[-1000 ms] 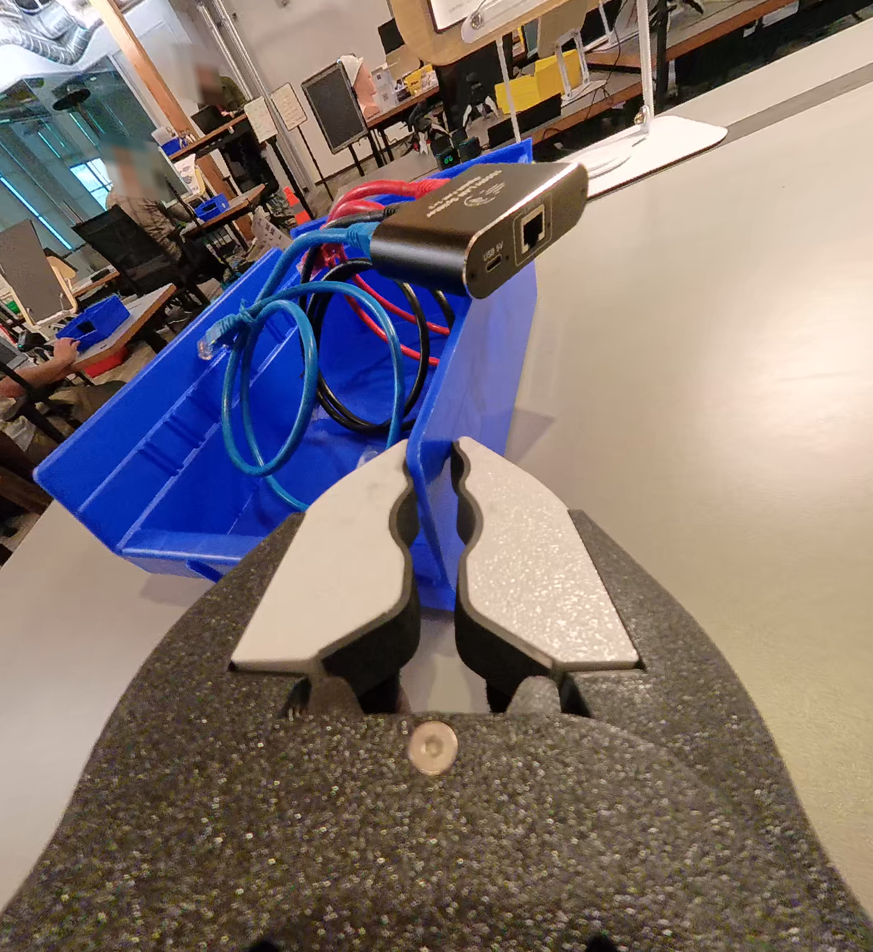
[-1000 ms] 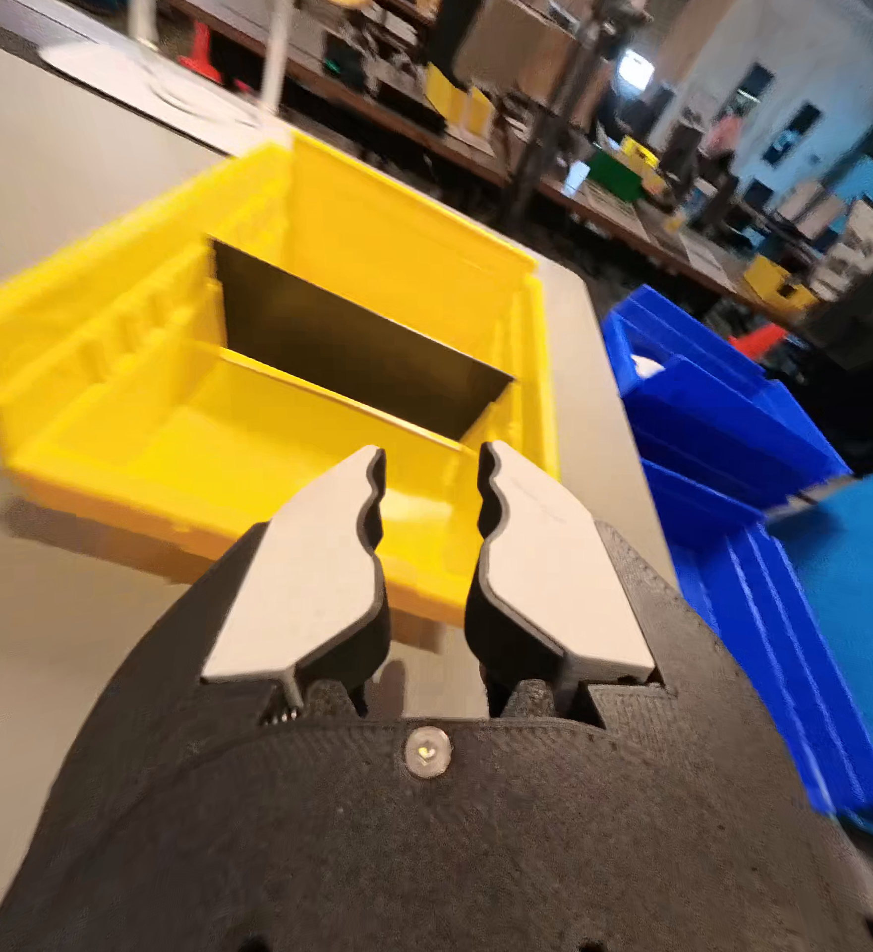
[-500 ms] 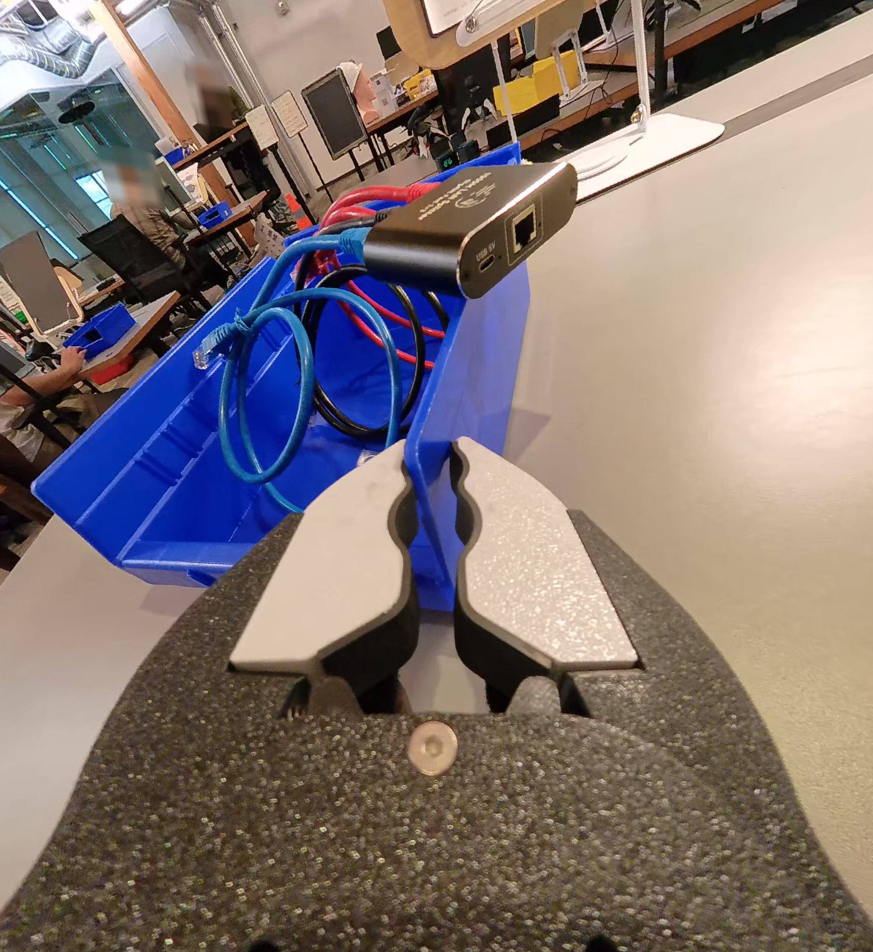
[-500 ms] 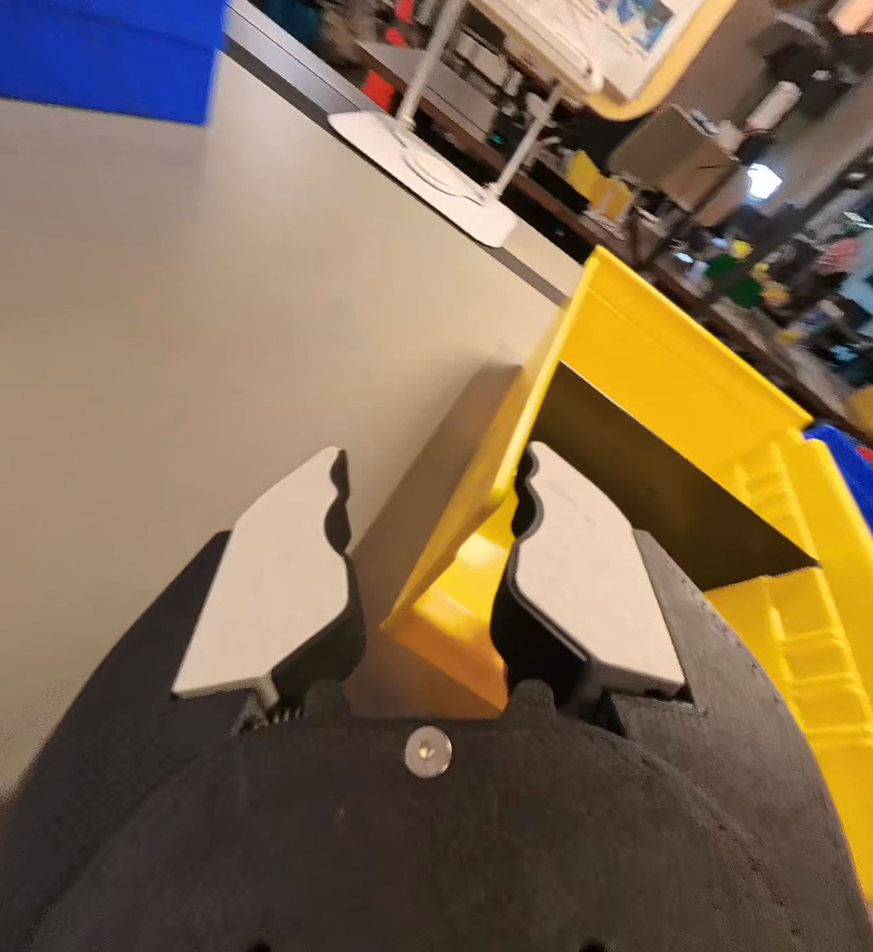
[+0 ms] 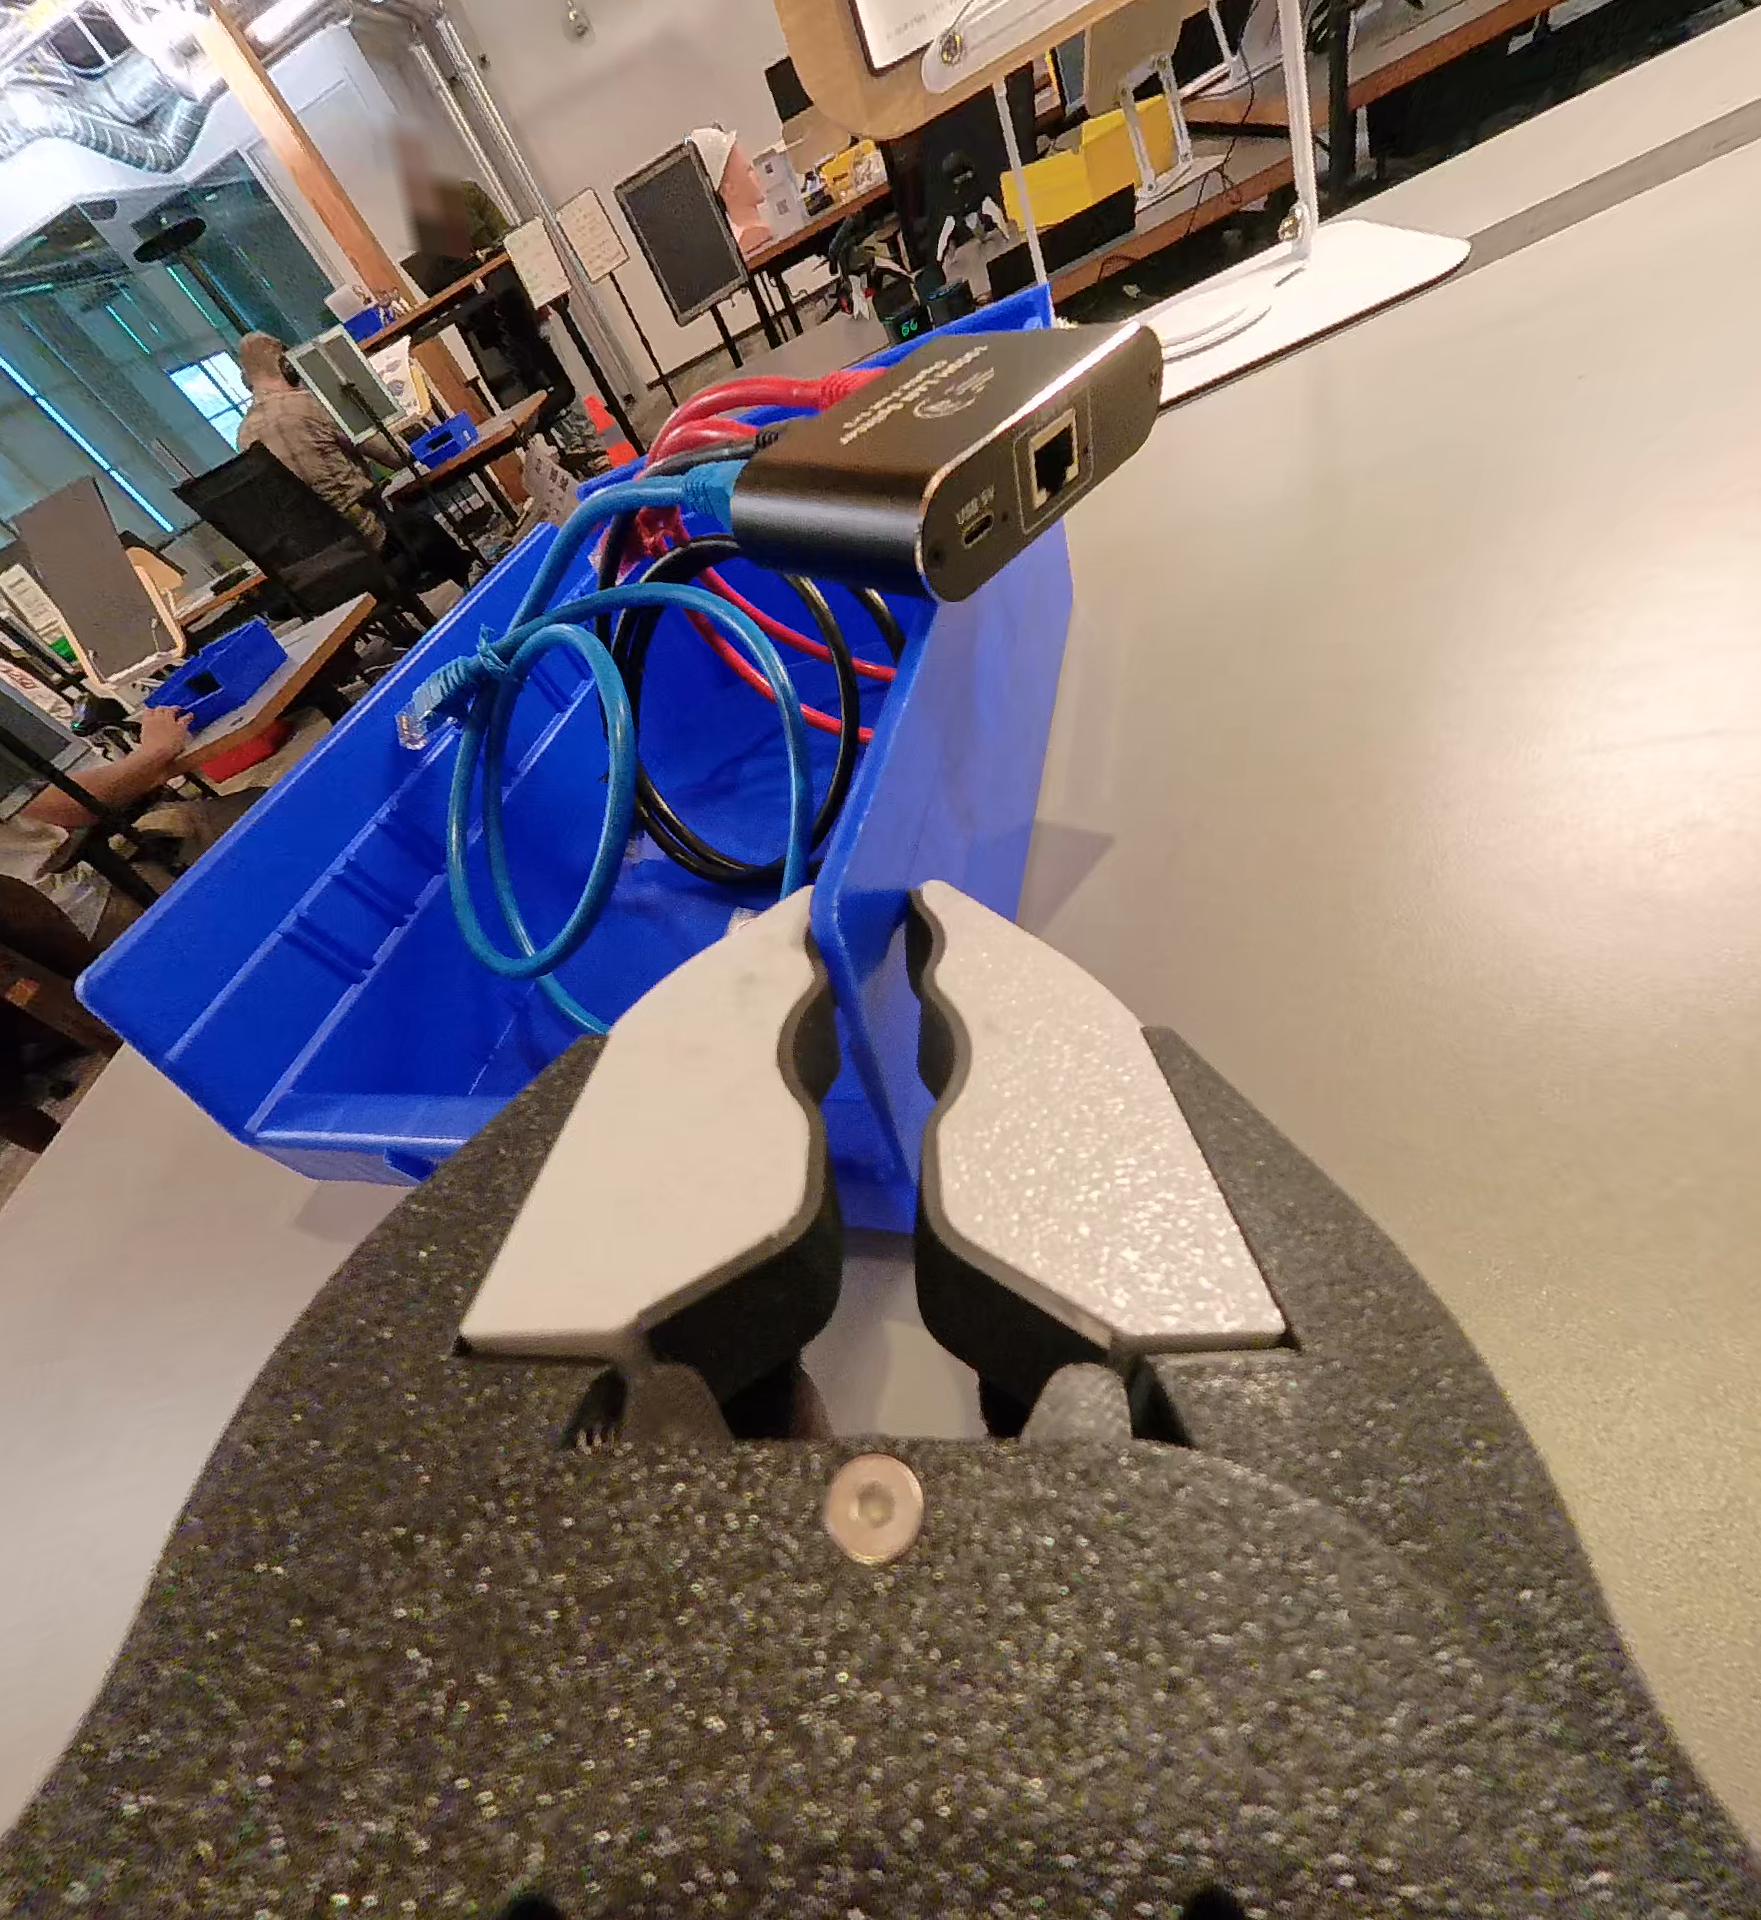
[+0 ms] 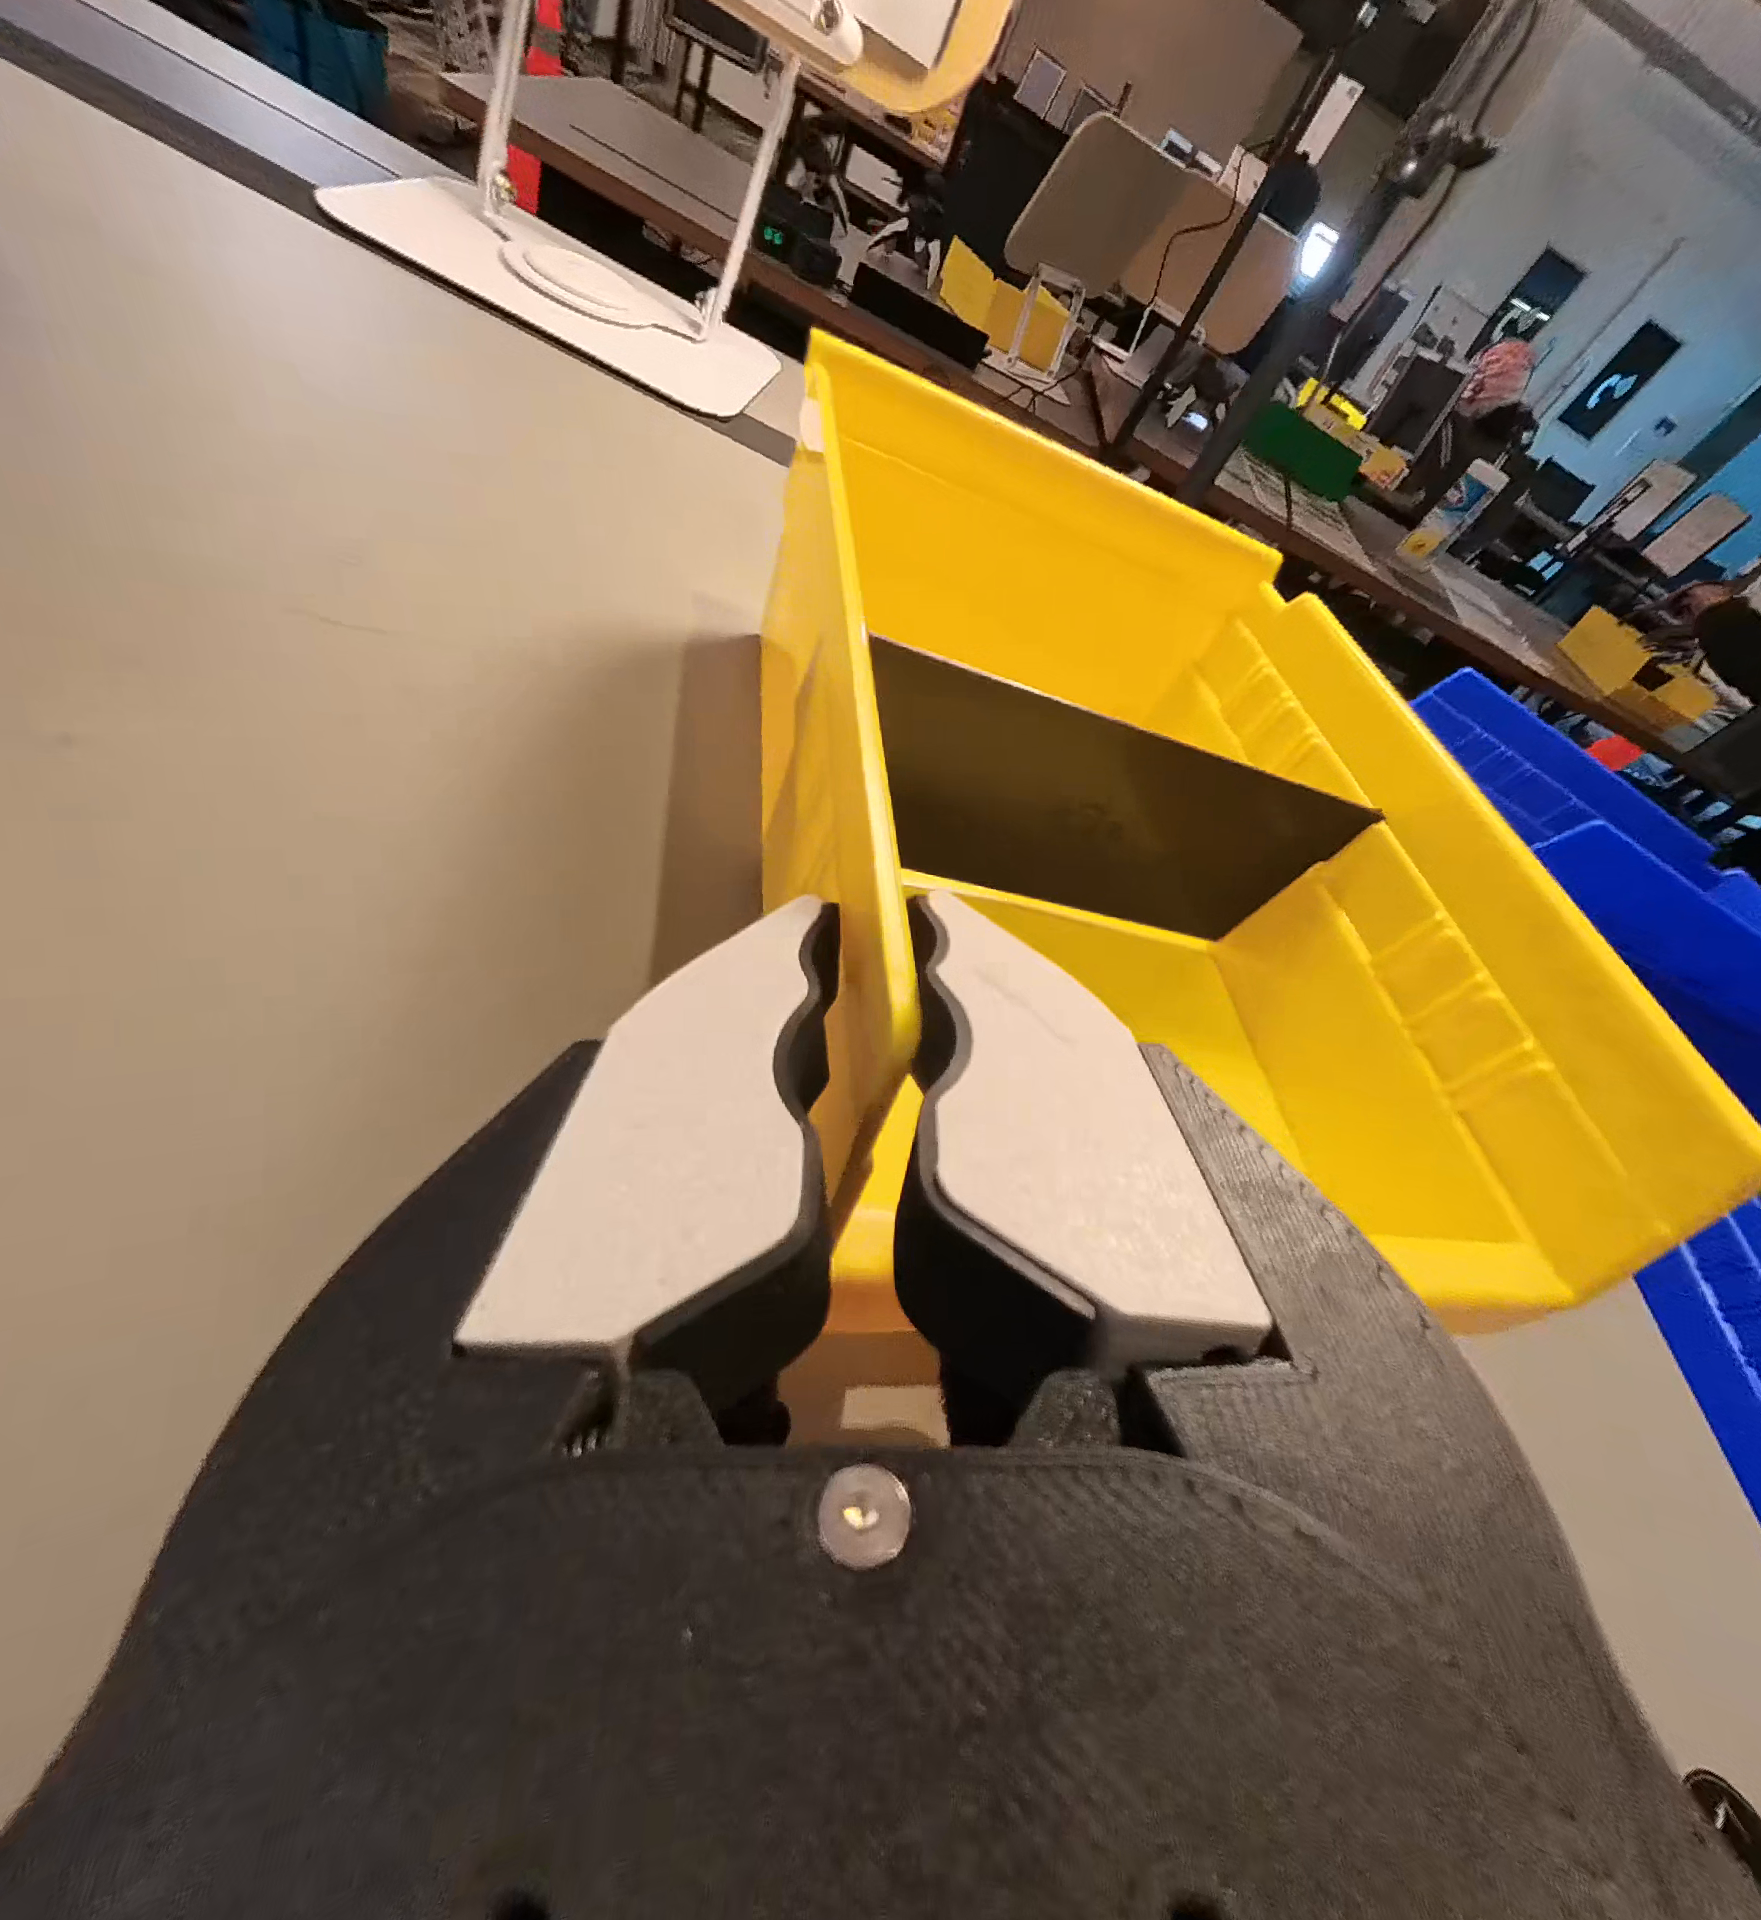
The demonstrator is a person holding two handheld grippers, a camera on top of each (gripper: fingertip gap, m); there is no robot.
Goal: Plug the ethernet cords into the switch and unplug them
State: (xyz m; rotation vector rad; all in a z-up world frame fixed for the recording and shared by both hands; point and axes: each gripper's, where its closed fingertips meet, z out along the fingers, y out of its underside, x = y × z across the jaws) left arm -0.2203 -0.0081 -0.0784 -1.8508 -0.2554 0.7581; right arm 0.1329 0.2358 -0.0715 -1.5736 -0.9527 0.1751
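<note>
— So where is the switch (image 5: 943, 468)?
— It sits on the far right rim of the blue bin (image 5: 336, 966), with blue cords (image 5: 585, 790), red cords (image 5: 751, 405) and a black cord (image 5: 834, 727) hanging inside.
— What is the left gripper (image 5: 863, 914) doing?
— Its jaws are narrow and pinch the bin's near right wall.
— And the right gripper (image 6: 874, 920)?
— Its jaws squeeze the left wall of the yellow bin (image 6: 1375, 1039) on the table (image 6: 284, 675).

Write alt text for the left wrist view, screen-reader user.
The left gripper is clamped on the near wall of a blue bin on a pale table. A dark switch rests on the bin's rim with red, black and blue ethernet cords coiled inside; one blue plug hangs free.
</note>
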